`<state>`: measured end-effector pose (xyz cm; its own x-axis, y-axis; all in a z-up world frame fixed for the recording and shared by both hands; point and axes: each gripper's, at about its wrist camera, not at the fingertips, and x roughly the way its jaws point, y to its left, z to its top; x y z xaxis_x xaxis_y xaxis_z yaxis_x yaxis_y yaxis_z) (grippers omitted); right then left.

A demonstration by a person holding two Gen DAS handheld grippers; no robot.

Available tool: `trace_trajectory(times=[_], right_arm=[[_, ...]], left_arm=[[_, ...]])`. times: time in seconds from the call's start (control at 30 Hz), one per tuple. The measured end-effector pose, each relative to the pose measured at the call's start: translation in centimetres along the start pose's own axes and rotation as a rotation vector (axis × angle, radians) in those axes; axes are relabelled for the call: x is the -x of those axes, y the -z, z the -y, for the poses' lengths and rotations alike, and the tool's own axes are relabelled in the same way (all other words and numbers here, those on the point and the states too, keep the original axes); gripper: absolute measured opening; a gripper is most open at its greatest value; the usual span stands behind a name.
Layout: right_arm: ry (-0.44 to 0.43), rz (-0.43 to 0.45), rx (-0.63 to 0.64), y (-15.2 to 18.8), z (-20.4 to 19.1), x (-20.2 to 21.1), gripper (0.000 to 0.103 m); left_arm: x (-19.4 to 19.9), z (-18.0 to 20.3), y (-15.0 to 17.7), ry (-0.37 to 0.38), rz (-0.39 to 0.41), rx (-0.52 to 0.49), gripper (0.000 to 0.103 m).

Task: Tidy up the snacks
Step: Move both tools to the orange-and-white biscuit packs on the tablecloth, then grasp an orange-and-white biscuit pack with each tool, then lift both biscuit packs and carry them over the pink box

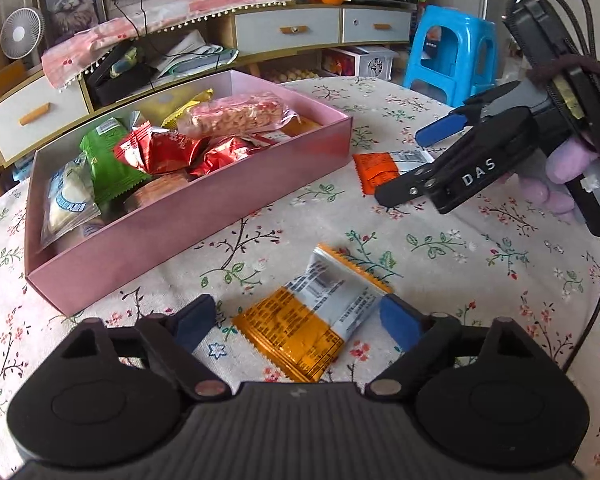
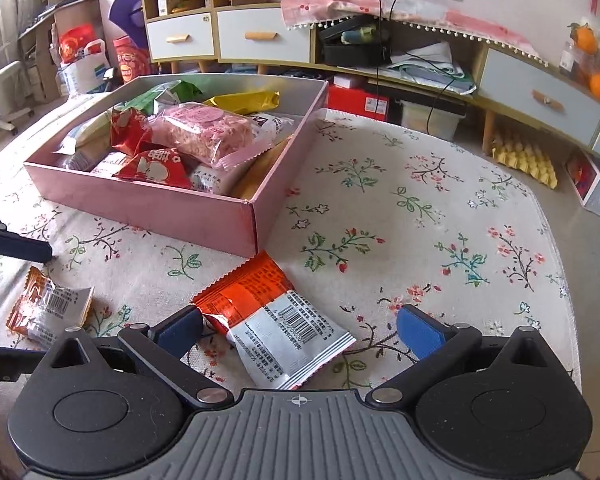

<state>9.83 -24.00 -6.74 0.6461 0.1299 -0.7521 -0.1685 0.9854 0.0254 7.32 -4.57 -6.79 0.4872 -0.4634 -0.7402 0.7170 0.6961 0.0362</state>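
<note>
A pink box (image 1: 204,216) (image 2: 160,208) holding several wrapped snacks sits on the floral tablecloth. In front of it lies an orange-yellow and silver packet (image 1: 312,320) (image 2: 48,308), flat between the spread fingers of my left gripper (image 1: 300,326). The right pad meets the packet's edge and the left pad stands apart, so this gripper is open. A red-orange and silver packet (image 2: 272,320) (image 1: 376,170) lies at the box's near corner, between the wide fingers of my right gripper (image 2: 300,332) (image 1: 416,160), which is open. Its left finger is at the packet's corner.
A gloved hand (image 1: 560,176) holds the right gripper. A blue stool (image 1: 452,52) and a low cabinet with drawers (image 1: 288,30) stand beyond the table. The table's edge (image 2: 556,240) curves off to the right, with bare cloth (image 2: 420,200) to the right of the box.
</note>
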Motion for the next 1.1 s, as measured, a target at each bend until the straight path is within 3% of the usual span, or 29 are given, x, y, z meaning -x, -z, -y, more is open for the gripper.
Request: trace_trajectory(times=[0.13, 0.33, 0.4, 0.57, 0.87, 0.93, 1.0, 1.1], right_arm=[[-0.021, -0.013, 0.026, 0.0, -0.8, 0.2, 0.101], [-0.058, -0.003, 0.054, 0.1, -1.8, 0.9, 0.084], [-0.064, 0.004, 0.055, 0.2, -2.2, 1.2, 0.069], [-0.07, 0.02, 0.065, 0.6, -3.5, 2.0, 0.044], [-0.121, 0.018, 0.108, 1.7, -7.0, 3.3, 0.045], [-0.118, 0.018, 0.127, 2.0, -7.7, 3.6, 0.048], [-0.107, 0.014, 0.136, 2.2, -8.1, 3.8, 0.058], [-0.098, 0.009, 0.125, 2.3, -8.2, 3.8, 0.059]], left_arm=[[0.5, 0.2, 0.1, -0.01, 0.003, -0.004, 0.067], [1.4, -0.2, 0.7, -0.026, 0.003, 0.03, 0.051], [1.7, -0.4, 1.0, -0.039, 0.004, 0.044, 0.05], [2.5, -1.0, 1.8, -0.068, 0.006, 0.093, 0.049], [3.6, -0.9, 2.6, -0.141, 0.009, 0.144, 0.049], [3.6, -0.9, 2.6, -0.135, 0.01, 0.147, 0.051], [3.5, -1.2, 2.6, -0.114, 0.012, 0.16, 0.059], [3.3, -1.4, 2.3, -0.095, 0.01, 0.178, 0.064]])
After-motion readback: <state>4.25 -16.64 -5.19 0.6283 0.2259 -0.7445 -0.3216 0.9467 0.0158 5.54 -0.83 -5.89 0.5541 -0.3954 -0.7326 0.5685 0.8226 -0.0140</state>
